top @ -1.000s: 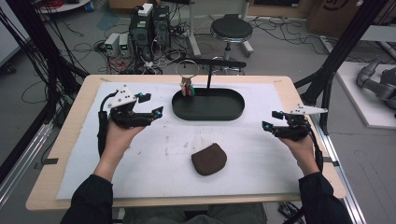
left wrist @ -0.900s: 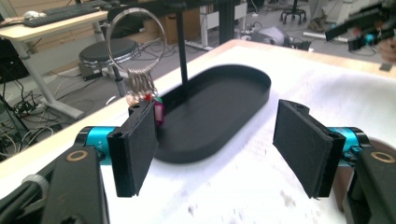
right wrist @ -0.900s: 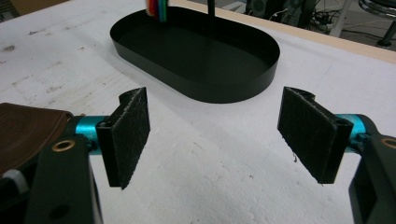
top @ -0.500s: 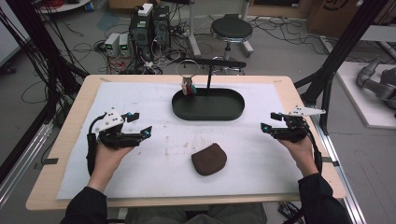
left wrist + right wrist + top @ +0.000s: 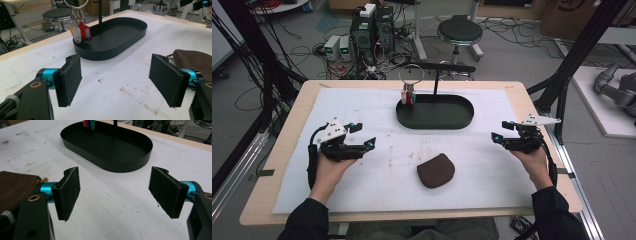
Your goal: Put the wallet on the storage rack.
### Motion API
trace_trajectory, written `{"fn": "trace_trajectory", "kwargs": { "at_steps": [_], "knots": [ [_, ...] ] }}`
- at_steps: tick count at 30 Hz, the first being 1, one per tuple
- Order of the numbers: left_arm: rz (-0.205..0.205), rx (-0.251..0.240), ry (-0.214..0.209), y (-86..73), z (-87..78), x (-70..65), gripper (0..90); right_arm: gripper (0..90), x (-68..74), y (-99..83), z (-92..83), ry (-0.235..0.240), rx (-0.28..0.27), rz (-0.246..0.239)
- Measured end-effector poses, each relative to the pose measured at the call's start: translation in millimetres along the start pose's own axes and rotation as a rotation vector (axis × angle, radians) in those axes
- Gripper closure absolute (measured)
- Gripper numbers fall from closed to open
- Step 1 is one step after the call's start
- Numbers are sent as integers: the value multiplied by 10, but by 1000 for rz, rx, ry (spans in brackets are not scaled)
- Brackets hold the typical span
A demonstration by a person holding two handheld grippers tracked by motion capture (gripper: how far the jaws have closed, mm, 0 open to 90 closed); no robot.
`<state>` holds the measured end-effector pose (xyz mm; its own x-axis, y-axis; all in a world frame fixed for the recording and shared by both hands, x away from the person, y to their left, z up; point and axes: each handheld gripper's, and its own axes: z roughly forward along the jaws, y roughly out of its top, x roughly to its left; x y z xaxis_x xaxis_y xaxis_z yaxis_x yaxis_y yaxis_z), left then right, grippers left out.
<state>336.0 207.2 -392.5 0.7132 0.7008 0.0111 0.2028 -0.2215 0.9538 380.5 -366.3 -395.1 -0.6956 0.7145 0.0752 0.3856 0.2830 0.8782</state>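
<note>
A cluttered lab floor of cables and a stool lies behind the table [image 5: 282, 150], whose white mat gives you a plain working field. At frame centre, low, sits the brown pouch [image 5: 436, 170], lying flat between your hands, likely so either claw can reach it. Your left gripper [image 5: 360, 136] at left has just been opening and now stands spread wide with nothing between the jaws; your right gripper [image 5: 501, 131] at right is likewise spread, empty. The black tray [image 5: 435, 120], upper centre, has keys [image 5: 408, 95] hanging above its left end.
</note>
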Motion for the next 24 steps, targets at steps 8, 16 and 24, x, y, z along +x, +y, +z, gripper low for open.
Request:
{"fn": "trace_trajectory", "kwargs": {
  "at_steps": [8,16,24],
  "knots": [
    [-16,-16,11,1,4,52,259,258,73,-14,24,24,-2,-14],
    [-10,-11,10,9,50,34,259,258,153,-32,71,67,-15,-19],
    [-7,0,0,0,87,13,259,265,315,-18,252,137,13,-26]
  ]
}}
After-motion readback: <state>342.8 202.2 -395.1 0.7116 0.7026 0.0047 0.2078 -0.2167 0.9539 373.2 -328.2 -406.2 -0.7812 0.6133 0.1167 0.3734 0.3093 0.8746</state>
